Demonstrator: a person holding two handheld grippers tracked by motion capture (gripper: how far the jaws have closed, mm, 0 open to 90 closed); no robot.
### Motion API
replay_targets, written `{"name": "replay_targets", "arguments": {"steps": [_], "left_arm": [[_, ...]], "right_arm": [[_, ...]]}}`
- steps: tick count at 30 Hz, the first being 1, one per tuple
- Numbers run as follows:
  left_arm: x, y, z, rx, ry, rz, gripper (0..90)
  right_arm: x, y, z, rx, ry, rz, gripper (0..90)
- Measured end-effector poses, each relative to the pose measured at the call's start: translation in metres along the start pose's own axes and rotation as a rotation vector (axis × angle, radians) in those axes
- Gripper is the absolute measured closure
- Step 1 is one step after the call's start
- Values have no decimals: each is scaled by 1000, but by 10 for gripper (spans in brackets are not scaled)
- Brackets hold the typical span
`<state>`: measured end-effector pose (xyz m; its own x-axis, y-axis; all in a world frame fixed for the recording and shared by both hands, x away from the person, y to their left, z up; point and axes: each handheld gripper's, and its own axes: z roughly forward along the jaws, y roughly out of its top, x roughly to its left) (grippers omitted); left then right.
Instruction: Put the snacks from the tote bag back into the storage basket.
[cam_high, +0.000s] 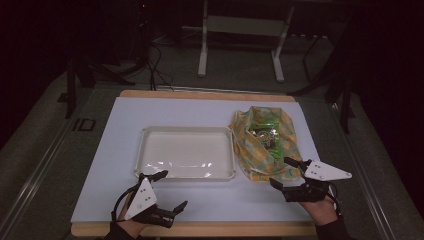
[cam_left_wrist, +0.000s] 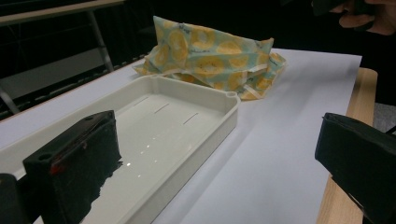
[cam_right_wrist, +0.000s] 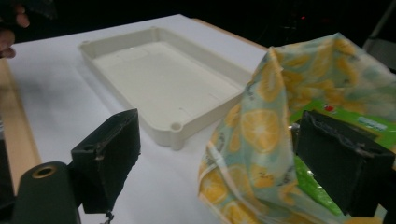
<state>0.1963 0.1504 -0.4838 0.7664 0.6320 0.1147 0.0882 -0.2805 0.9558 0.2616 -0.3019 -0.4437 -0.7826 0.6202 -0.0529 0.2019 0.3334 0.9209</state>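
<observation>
Beside rigid tray (cam_high: 145, 134), crumpled cloth bag (cam_high: 245, 142)

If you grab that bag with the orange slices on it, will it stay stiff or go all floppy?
Probably floppy: the patterned bag lies crumpled and folded on the table. It likely sags and shifts when lifted, since a green packet sits loose inside. The right gripper, jaws open beside it, may pinch only thin fabric.

Left claw (cam_high: 167, 189) and right claw (cam_high: 286, 172): matte black blocky jaws, pale grey three-cornered top plates with small dark holes, black cables trailing; dark sleeves at wrists
</observation>
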Motion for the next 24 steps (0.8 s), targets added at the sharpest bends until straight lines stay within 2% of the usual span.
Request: {"name": "replay_targets", "arguments": {"steps": [7, 18, 20, 24], "left_arm": [[0, 0, 0, 2, 1, -1, 4], [0, 0, 1, 2, 2, -2, 4], [0, 0, 1, 3, 2, -1, 4], [0, 0, 1, 2, 0, -5, 4]], "right_arm": [[-5, 4, -6, -23, -18, 17, 140], [-17, 12, -17, -50, -84, 39, 150], [-19, 14, -18, -38, -100, 44, 160], [-21, 16, -20, -49, -108, 56, 160]]}}
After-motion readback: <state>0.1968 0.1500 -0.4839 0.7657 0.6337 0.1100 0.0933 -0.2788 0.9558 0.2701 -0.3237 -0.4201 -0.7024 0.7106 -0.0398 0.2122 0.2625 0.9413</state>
